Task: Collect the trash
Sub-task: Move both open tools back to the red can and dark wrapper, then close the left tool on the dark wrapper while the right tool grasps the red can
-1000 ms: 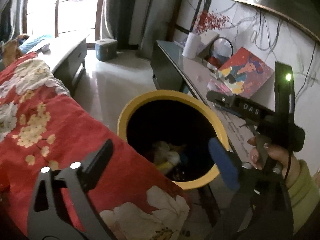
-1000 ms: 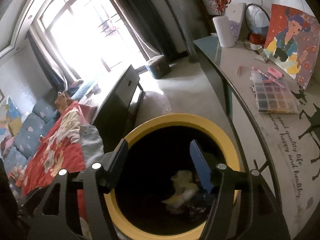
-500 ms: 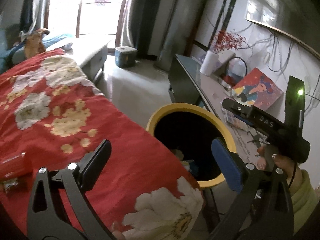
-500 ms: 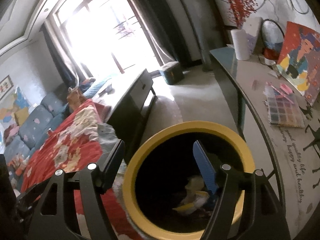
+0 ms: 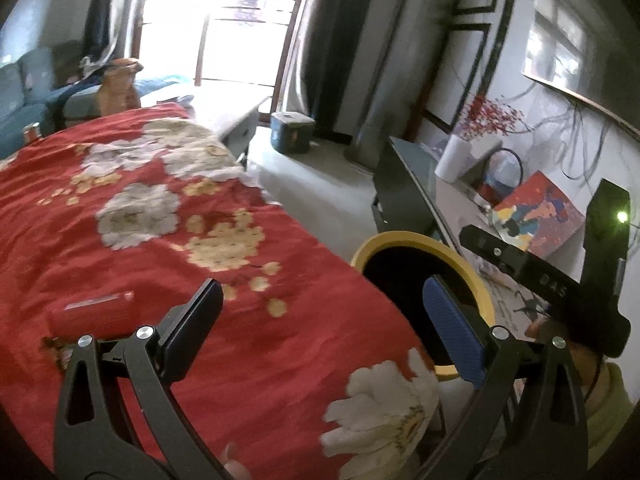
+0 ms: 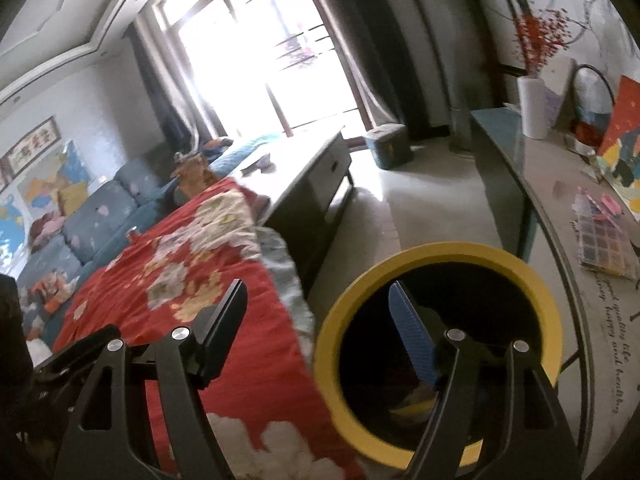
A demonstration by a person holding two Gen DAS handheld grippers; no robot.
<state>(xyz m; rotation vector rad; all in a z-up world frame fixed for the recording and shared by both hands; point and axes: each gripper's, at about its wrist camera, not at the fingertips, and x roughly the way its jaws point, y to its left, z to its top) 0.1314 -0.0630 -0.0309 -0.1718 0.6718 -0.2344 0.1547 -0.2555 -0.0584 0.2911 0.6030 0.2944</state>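
A yellow-rimmed black bin [image 5: 420, 242] stands beside a bed with a red flowered blanket [image 5: 168, 240]; it also shows in the right wrist view [image 6: 440, 256], with yellow trash [image 6: 412, 404] inside. A red wrapper [image 5: 92, 312] lies on the blanket at the left. My left gripper [image 5: 324, 328] is open and empty above the blanket's edge. My right gripper [image 6: 320, 332] is open and empty over the bin's left rim; its body shows in the left wrist view [image 5: 540, 280].
A long desk [image 6: 560, 208] at the right holds a paper roll [image 6: 532, 108], a painting [image 5: 536, 212] and a bead box [image 6: 604, 240]. A low cabinet [image 6: 312, 168], a blue box [image 5: 292, 132] on the floor and a sofa [image 6: 100, 208] lie beyond.
Both grippers have swung left and up, away from the bin's mouth toward the blanket. More of the bed and the red wrapper have come into view. Both stay open.
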